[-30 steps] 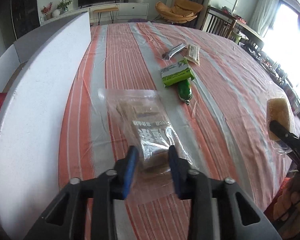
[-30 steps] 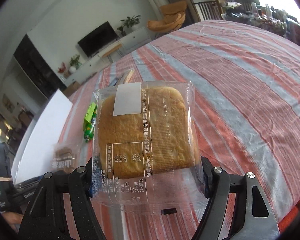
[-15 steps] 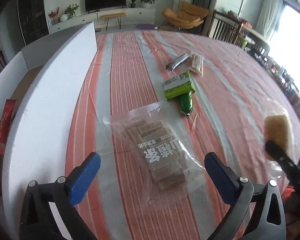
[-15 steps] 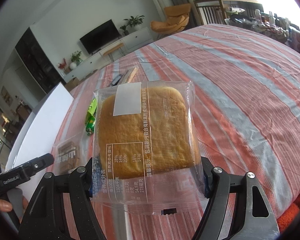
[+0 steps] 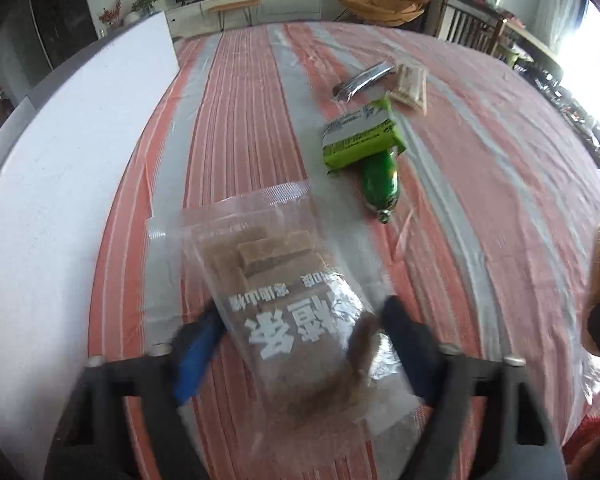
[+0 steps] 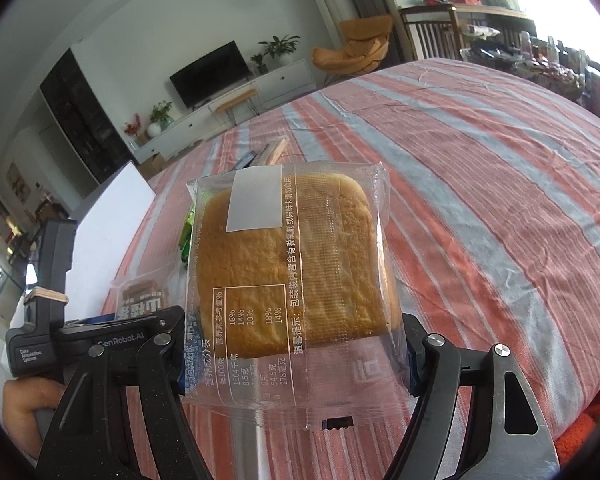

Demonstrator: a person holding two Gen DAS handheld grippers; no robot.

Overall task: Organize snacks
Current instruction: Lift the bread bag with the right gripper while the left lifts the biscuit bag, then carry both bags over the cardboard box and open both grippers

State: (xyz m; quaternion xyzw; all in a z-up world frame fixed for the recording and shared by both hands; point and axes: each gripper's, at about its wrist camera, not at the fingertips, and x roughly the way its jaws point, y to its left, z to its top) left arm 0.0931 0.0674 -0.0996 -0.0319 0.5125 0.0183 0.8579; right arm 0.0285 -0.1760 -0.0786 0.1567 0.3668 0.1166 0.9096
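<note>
Nearest us, our left tool (image 5: 300,344) is closing around the clear bag of brown bars (image 5: 288,300) lying on the striped worktop (image 5: 240,120), pads not yet pressing. Our right tool (image 6: 296,344) stays clamped on the wrapped bread (image 6: 292,264), lifted. Beyond lie the green packets (image 5: 360,136), then a silver wrapper (image 5: 364,80). Leftward, the white box wall (image 5: 80,152) hems us; rightward stripes run open.
</note>
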